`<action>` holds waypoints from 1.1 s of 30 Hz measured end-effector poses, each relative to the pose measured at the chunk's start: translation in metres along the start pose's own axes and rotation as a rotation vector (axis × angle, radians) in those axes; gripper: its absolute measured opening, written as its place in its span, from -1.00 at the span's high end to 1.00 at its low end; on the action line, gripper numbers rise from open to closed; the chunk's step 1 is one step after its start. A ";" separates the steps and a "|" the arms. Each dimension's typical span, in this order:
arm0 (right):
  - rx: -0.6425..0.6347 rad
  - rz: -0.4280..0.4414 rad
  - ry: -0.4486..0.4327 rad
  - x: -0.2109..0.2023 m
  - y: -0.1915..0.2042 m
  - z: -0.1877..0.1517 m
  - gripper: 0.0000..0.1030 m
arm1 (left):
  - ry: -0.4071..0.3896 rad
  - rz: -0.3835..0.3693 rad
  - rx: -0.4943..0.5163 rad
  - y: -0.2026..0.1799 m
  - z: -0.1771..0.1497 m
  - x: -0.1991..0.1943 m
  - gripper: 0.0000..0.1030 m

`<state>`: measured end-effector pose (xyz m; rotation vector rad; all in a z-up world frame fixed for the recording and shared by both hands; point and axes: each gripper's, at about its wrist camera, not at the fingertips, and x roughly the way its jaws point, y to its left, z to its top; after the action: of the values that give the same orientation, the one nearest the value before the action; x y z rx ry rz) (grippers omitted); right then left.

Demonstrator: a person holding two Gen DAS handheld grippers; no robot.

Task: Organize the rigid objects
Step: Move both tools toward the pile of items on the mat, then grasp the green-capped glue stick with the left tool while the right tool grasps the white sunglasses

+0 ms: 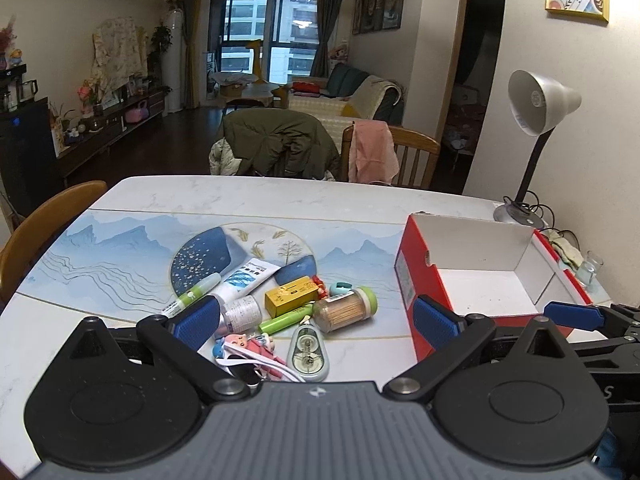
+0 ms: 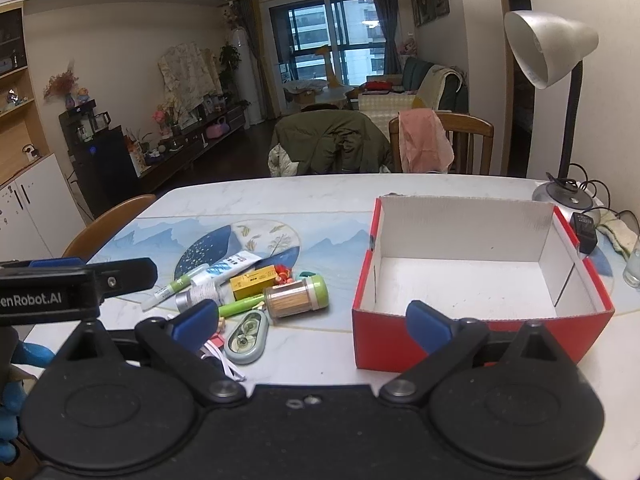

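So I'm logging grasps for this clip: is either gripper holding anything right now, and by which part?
Nothing is held. The left gripper and right gripper are both open and empty, above the table.

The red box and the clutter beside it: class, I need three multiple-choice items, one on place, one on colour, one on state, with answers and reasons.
1. Where does the red box stand relative to the pile of small items?
A. to its right
B. to its left
C. on top of it

2. What colour is the cap of the toothpick jar?
A. red
B. green
C. black

3. What state is the red box in?
A. taped shut
B. open, packed full
C. open, nothing inside

Answers:
1 A: in both wrist views the pile lies left of the box.
2 B: the jar lies on its side, green cap showing.
3 C: its bare white floor shows.
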<state>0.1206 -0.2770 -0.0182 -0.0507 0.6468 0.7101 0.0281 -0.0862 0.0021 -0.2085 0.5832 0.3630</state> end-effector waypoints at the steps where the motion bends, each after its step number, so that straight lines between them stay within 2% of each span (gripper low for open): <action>1: -0.002 0.003 -0.002 0.000 0.001 0.000 -0.95 | 0.003 0.000 -0.002 0.002 0.000 0.001 -1.00; 10: -0.009 -0.012 0.001 0.010 0.018 0.007 -0.92 | 0.034 -0.041 0.006 0.038 0.006 0.020 -1.00; 15: -0.009 -0.022 0.055 0.029 0.032 0.011 -0.90 | 0.050 -0.023 0.010 0.077 0.011 0.041 -1.00; 23: -0.007 -0.052 0.142 0.067 0.053 0.006 -0.81 | 0.060 0.050 0.067 0.142 0.014 0.089 -1.00; 30: -0.077 0.002 0.244 0.102 0.089 -0.010 -0.73 | 0.122 0.059 0.054 0.182 0.002 0.142 -1.00; 33: -0.116 -0.004 0.279 0.120 0.100 -0.016 -0.60 | 0.158 0.070 0.056 0.193 -0.005 0.162 -1.00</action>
<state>0.1180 -0.1338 -0.0824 -0.2620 0.8705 0.7425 0.0751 0.1335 -0.1119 -0.1639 0.7566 0.3996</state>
